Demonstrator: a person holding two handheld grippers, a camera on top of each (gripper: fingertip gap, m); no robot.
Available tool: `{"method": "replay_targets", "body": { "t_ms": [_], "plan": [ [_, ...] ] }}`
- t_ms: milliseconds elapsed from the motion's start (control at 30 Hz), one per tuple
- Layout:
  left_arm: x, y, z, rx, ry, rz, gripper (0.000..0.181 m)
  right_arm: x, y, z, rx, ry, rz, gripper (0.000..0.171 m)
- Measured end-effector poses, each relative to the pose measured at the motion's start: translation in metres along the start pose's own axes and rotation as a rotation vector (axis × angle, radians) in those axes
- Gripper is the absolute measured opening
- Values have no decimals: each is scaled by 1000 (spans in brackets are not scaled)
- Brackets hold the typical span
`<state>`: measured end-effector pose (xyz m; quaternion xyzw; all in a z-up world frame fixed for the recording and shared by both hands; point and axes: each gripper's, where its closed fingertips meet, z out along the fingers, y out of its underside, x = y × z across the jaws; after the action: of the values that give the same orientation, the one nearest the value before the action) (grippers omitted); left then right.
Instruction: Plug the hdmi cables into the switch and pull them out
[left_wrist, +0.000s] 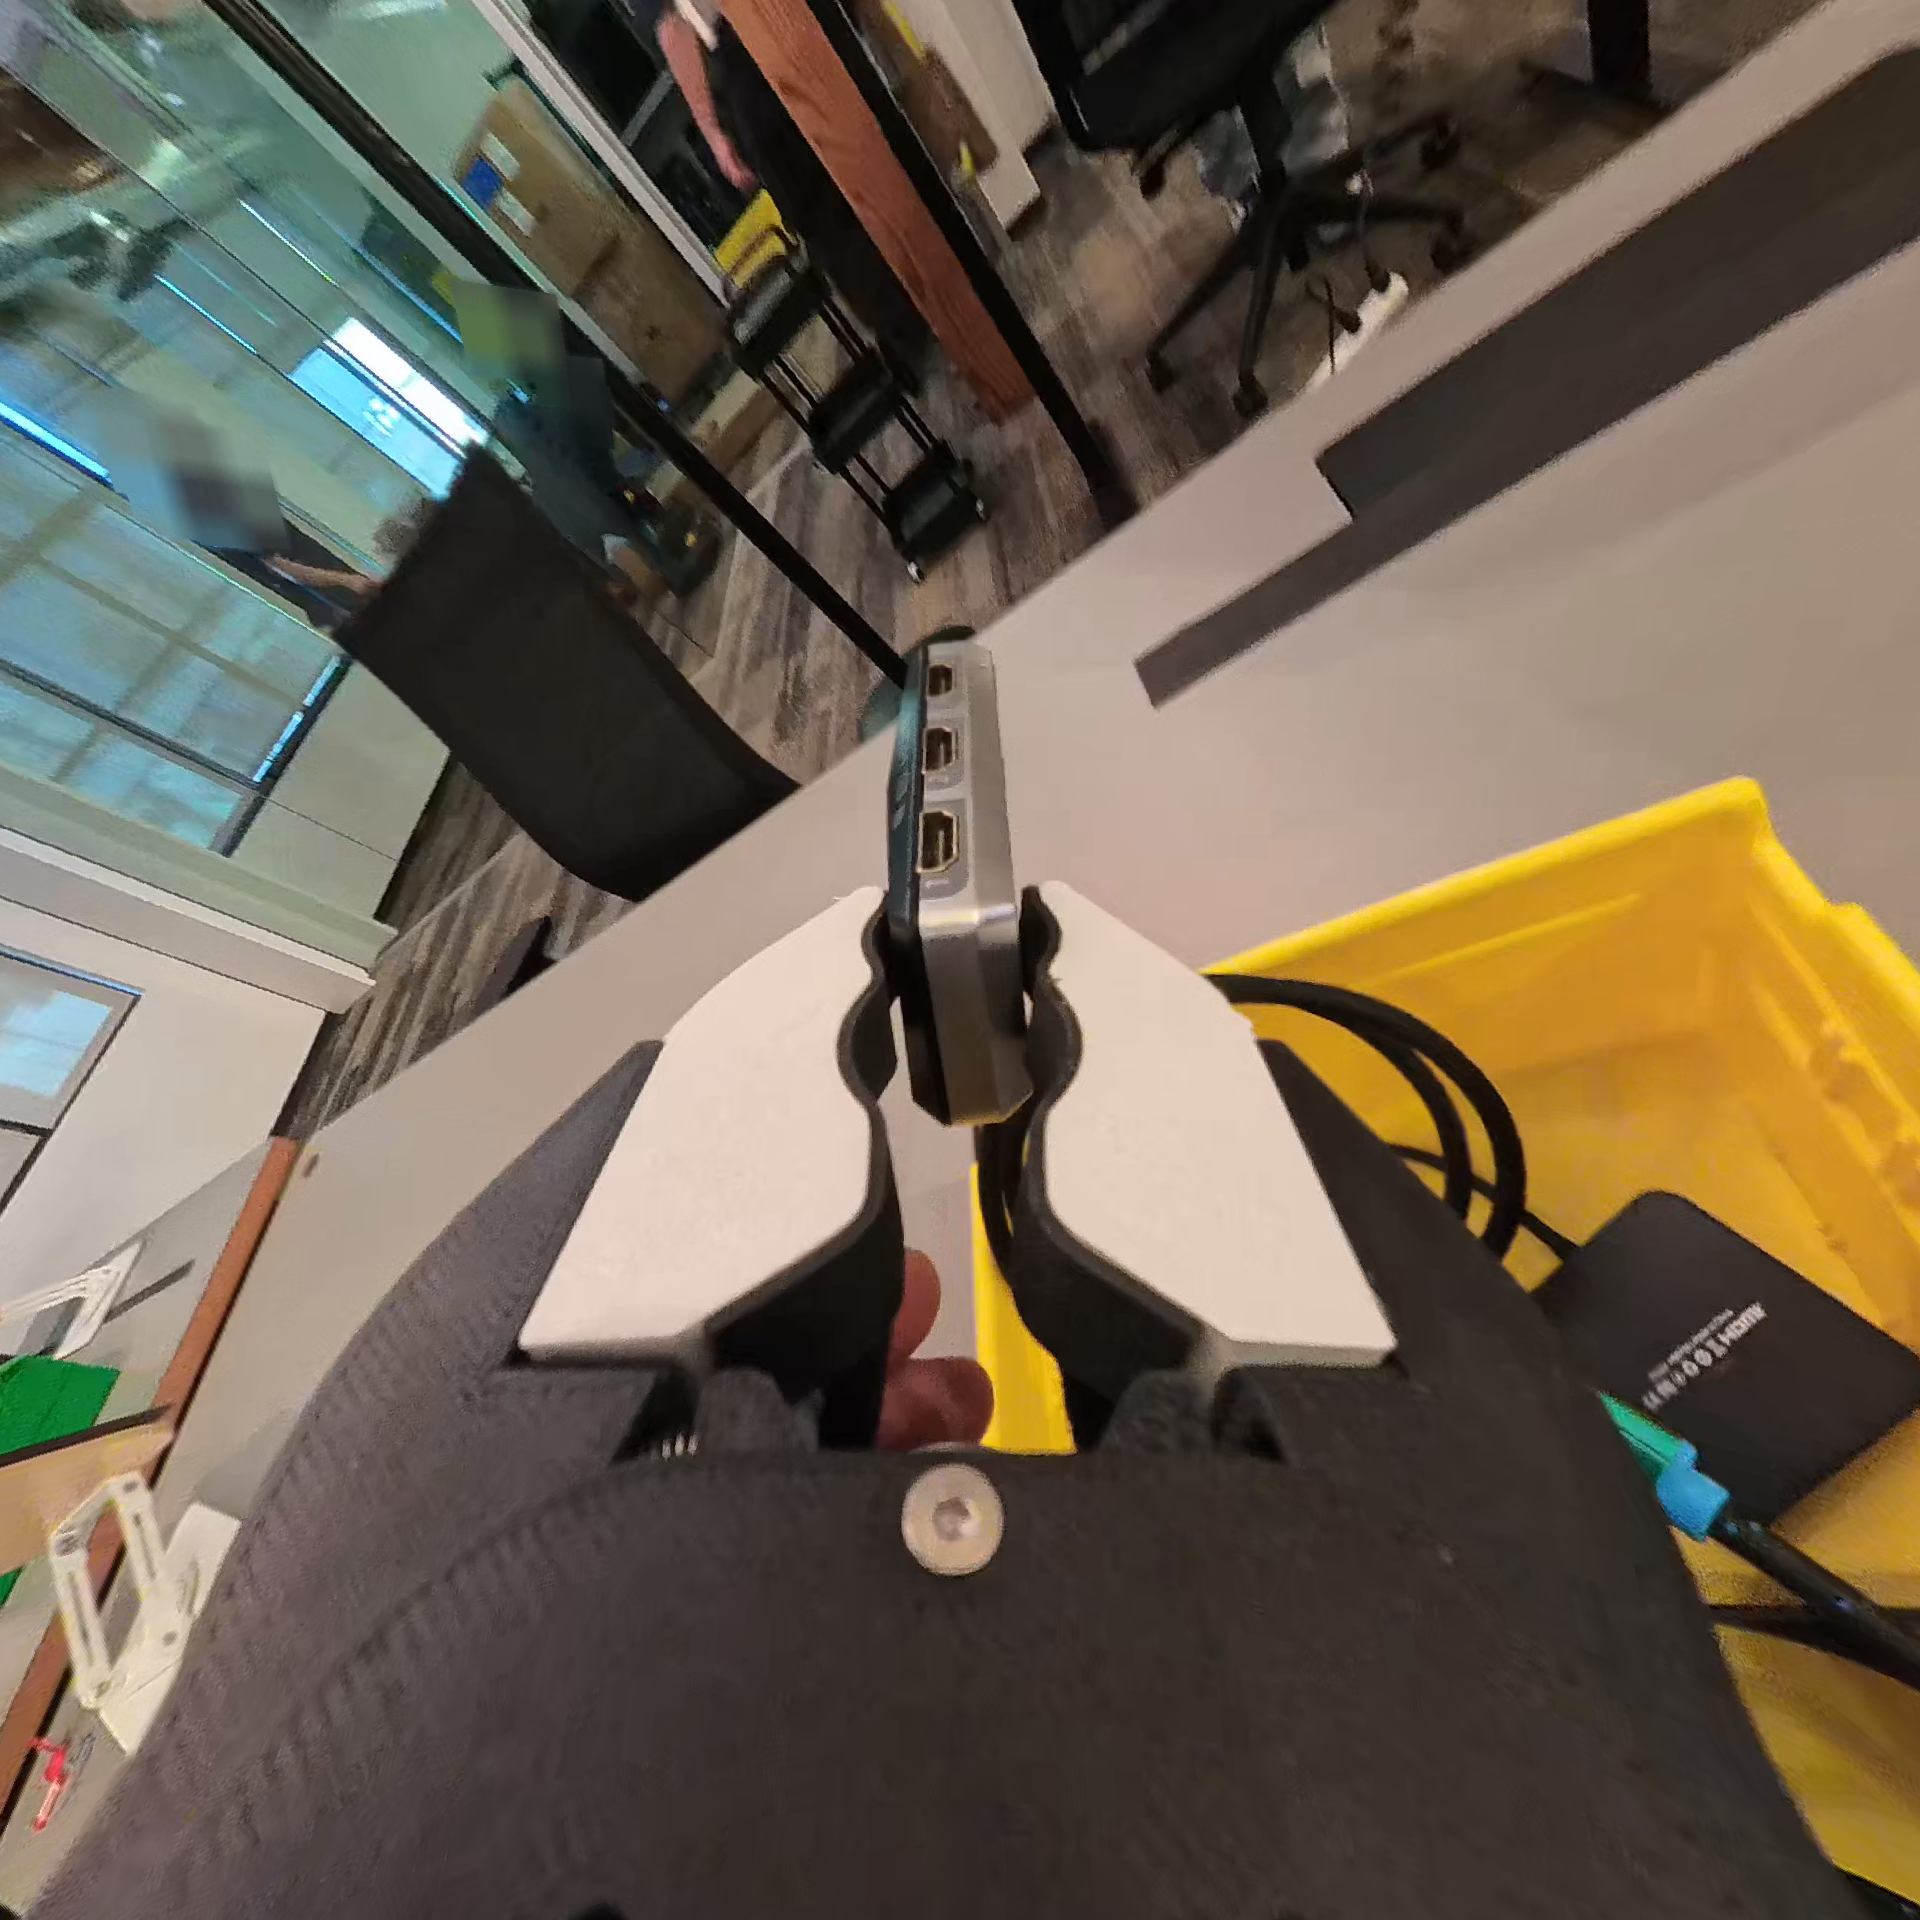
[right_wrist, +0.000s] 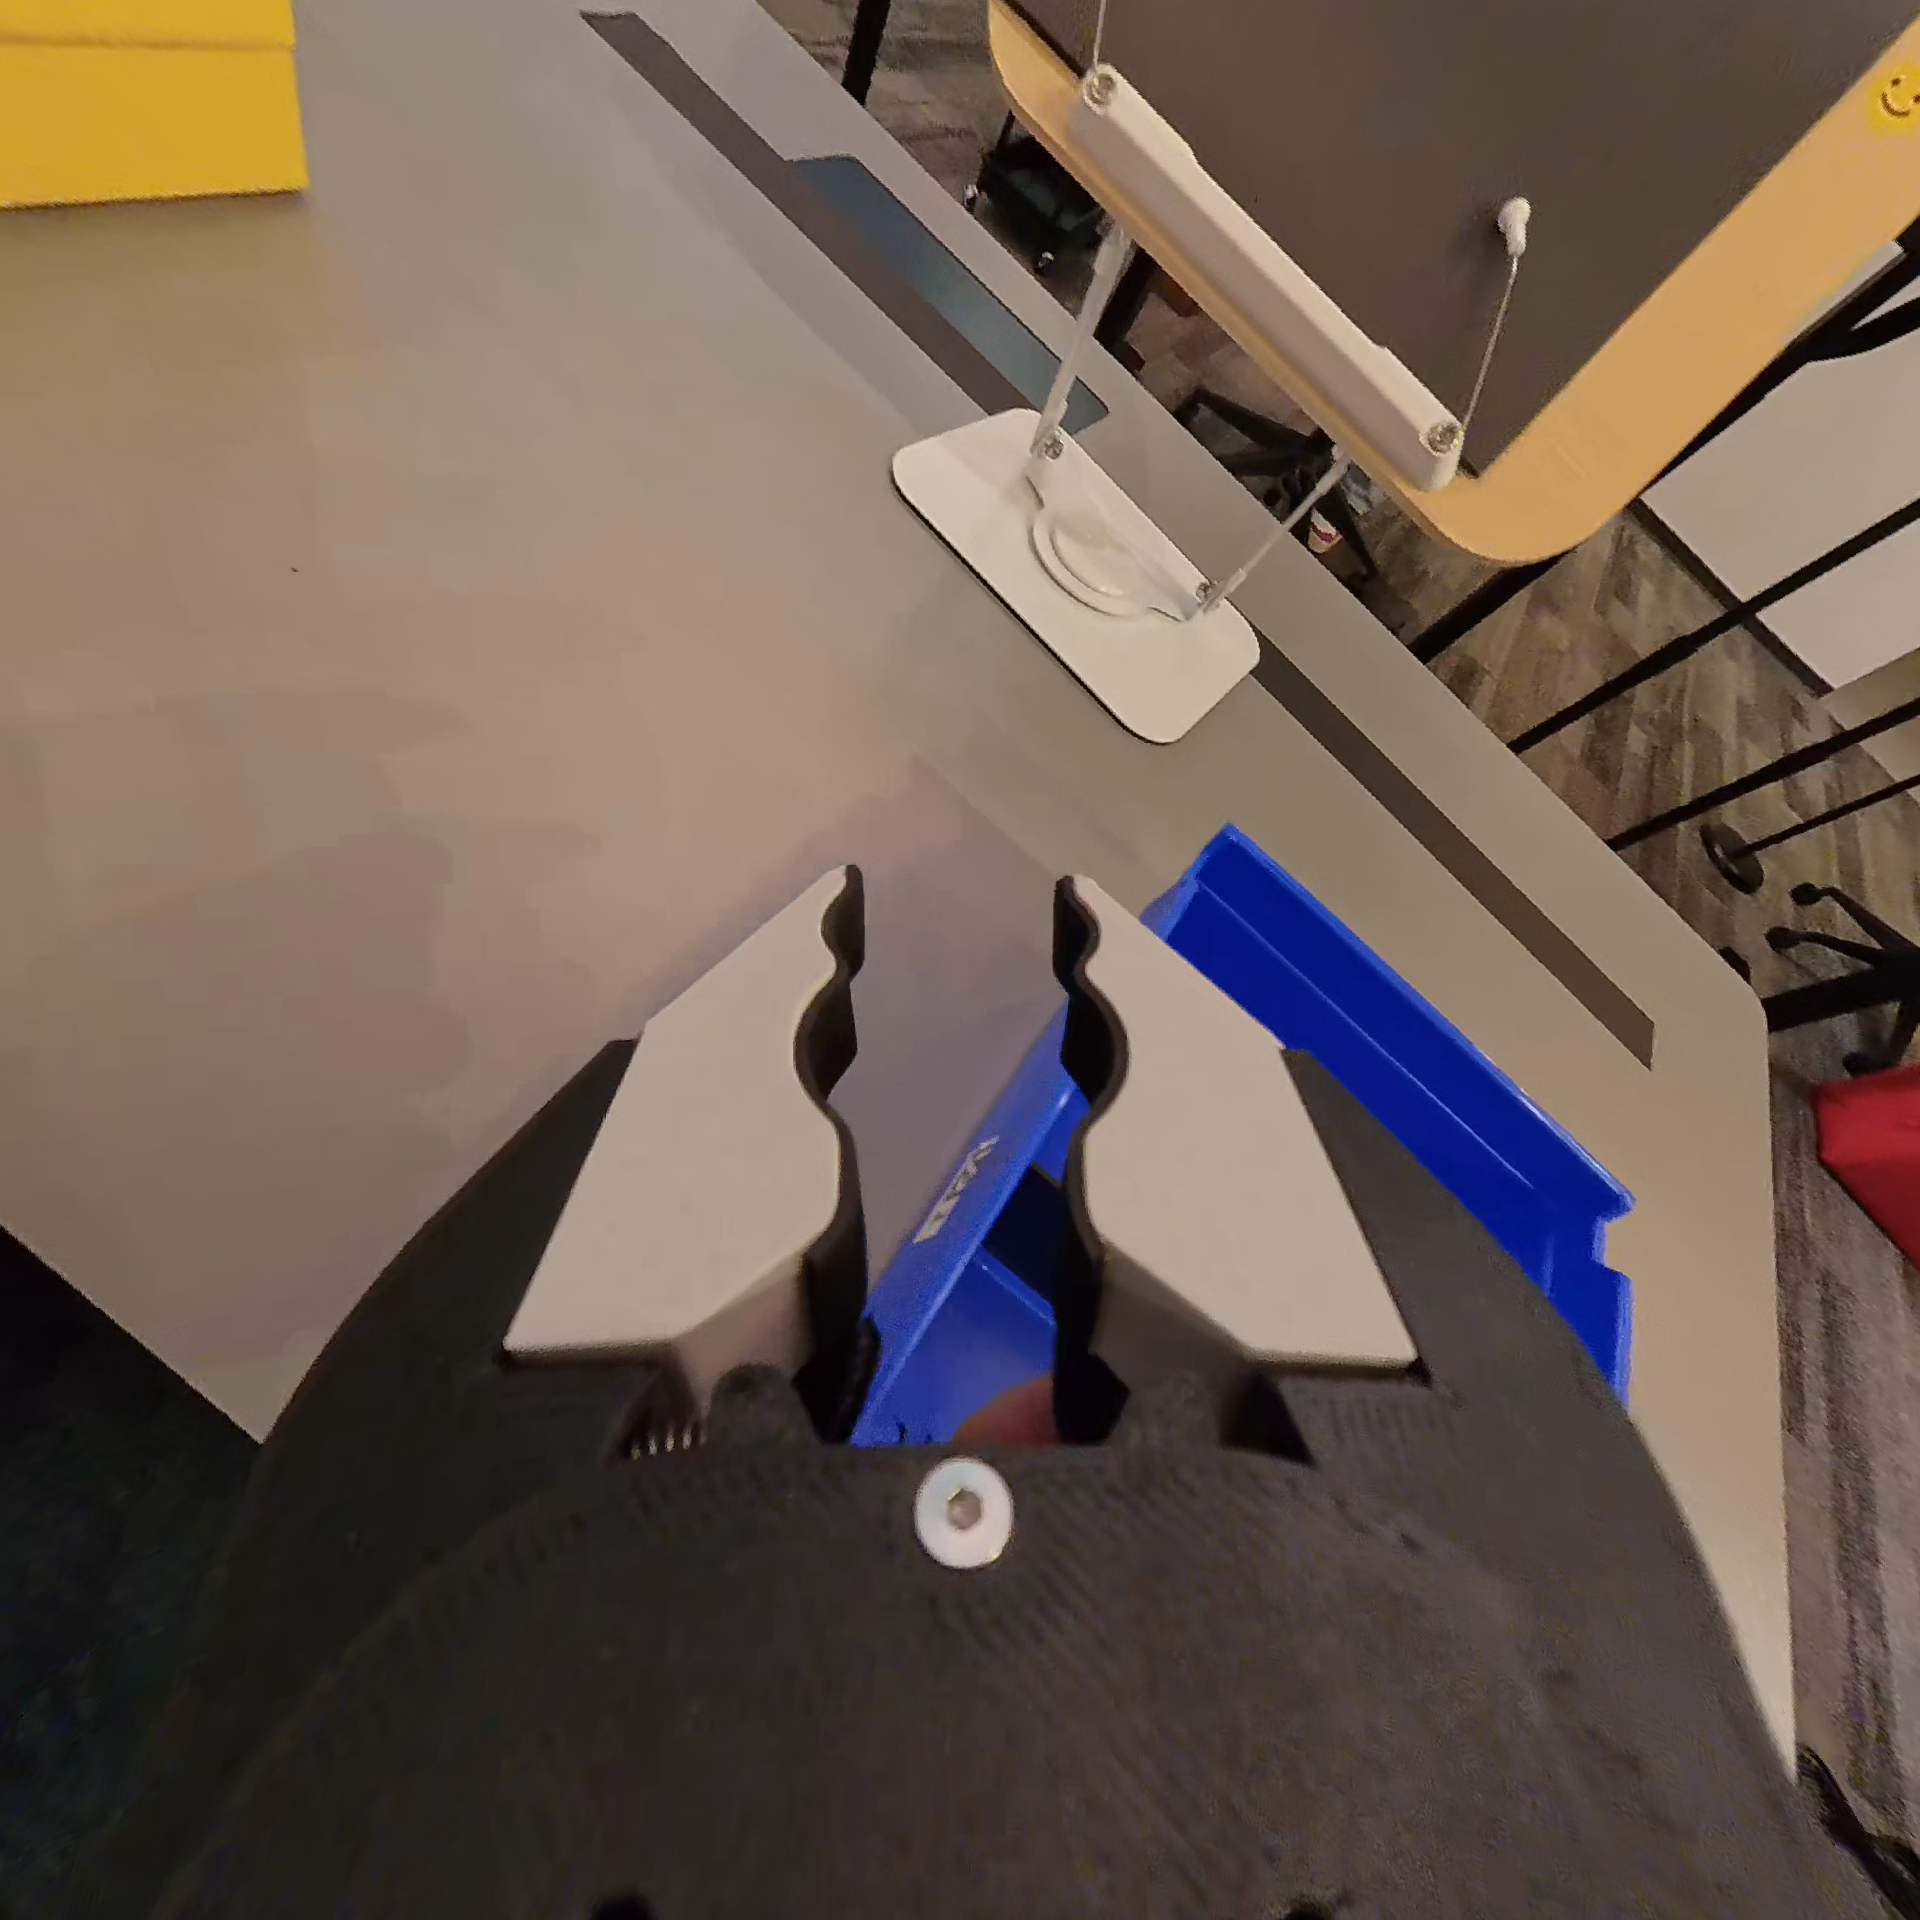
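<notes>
The left tool (left_wrist: 954, 914) is clamped on the switch (left_wrist: 948, 831), held on edge above the grey surface (left_wrist: 1351, 727), ports empty. The right tool (right_wrist: 958, 904) gapes apart, holding nothing, over a blue bin (right_wrist: 1403, 1060). Black cables (left_wrist: 1382, 1049) lie in the yellow bin (left_wrist: 1621, 935).

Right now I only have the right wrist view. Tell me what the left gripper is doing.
Observer: The left gripper is shut on the HDMI switch, held off the table.
Operator: Report the ports.
Observer: Three ports face the camera, all empty.
Operator: Locate the cables.
Observer: Black cables lie coiled in the yellow bin, to the right of that gripper.
Operator: Anything else inside? List it.
Observer: A black box sits beside the cables.
</notes>
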<state>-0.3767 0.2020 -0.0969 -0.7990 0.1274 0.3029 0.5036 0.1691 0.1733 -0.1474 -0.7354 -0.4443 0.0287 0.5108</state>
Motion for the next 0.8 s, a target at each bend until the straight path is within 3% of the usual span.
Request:
{"method": "replay_targets", "body": {
  "t_ms": [433, 600, 800],
  "plan": [
    [-68, -121, -88, 336, -148, 11, 20, -37, -42, 4, 137, -91, 41, 36],
    [-36, -182, -124, 483, -60, 69, 20, -55, -78, 5, 247, -141, 77, 44],
    [48, -237, -159, 624, 188, 121, 20, -78, -117, 10, 367, -204, 108, 57]
  ]
}}
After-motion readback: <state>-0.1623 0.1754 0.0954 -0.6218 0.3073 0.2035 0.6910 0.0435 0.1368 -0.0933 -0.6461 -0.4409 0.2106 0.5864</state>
